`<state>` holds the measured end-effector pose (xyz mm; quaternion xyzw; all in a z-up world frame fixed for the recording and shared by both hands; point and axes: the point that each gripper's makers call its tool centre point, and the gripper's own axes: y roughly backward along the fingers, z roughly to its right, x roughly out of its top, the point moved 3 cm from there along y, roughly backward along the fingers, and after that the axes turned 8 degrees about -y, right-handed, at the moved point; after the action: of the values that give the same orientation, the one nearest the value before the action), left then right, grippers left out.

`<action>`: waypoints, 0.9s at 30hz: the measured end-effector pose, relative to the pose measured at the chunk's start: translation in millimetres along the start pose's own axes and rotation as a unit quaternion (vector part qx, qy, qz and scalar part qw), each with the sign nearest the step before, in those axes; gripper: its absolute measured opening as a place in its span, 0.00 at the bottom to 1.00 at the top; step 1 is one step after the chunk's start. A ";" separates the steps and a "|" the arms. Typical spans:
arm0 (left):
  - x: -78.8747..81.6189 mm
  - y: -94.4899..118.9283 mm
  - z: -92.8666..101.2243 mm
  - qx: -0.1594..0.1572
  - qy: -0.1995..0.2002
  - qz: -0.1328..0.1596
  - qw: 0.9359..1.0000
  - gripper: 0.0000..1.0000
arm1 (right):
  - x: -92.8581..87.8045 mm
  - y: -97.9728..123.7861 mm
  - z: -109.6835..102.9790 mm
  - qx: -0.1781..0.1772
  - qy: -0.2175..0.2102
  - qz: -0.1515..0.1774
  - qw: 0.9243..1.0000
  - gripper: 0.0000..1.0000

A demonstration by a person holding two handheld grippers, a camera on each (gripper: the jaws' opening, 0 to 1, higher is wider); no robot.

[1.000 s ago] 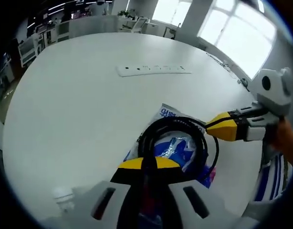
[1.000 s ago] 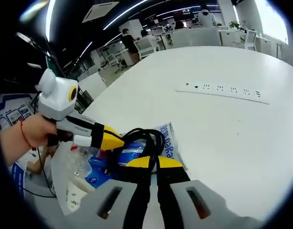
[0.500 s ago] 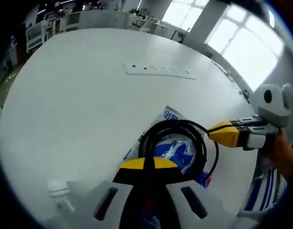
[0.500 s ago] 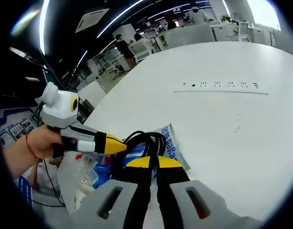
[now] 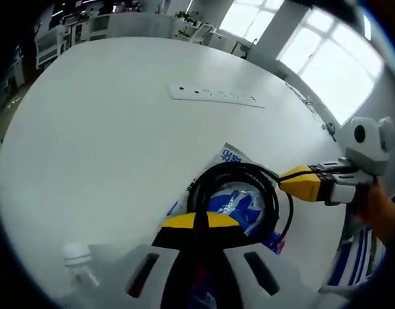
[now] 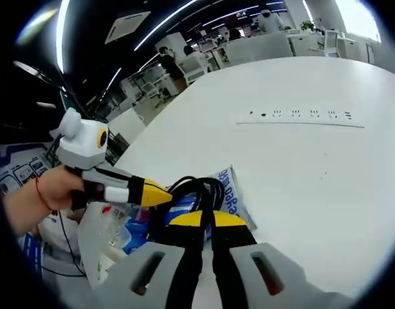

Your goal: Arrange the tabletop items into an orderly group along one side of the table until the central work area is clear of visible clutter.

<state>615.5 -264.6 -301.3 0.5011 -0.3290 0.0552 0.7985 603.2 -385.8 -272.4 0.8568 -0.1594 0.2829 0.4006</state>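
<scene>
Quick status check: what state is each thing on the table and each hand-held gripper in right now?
Left hand-held gripper: shut on black cable.
Right hand-held gripper: shut on black cable.
Black cable: coiled, lifted over blue packet.
Blue packet: lying flat.
Power strip: flat, nothing plugged in.
Plastic bottle: capped.

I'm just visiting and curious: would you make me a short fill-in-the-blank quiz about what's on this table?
1. Both grippers are shut on a coiled ____ cable.
2. The cable lies over a ____ and white packet.
3. The table is ____ in colour.
4. Set into the table is a strip of power ____.

Missing words: black; blue; white; sockets
</scene>
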 end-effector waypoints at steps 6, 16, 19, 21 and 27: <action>0.9 0.9 -0.4 0.001 0.010 0.005 1.000 0.00 | 1.5 0.9 1.2 0.000 -0.008 0.000 1.000 0.00; 6.7 12.3 0.1 0.003 0.011 0.020 1.000 0.00 | 12.6 10.4 -13.5 0.014 -0.008 0.011 1.000 0.00; 10.3 18.6 2.0 0.004 0.009 0.029 1.000 0.00 | 14.8 14.6 -17.8 0.017 -0.006 0.015 1.000 0.00; 11.9 22.6 3.6 0.004 0.009 0.033 0.999 0.00 | 16.0 18.0 -20.6 0.019 -0.007 0.017 1.000 0.00; 15.0 37.0 11.4 0.005 0.007 0.045 0.999 0.00 | 18.0 27.9 -27.1 0.025 -0.005 0.022 0.999 0.00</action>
<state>606.3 -259.5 -261.1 0.4894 -0.3450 0.0965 0.7951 593.8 -383.1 -230.7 0.8642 -0.1728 0.2910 0.3723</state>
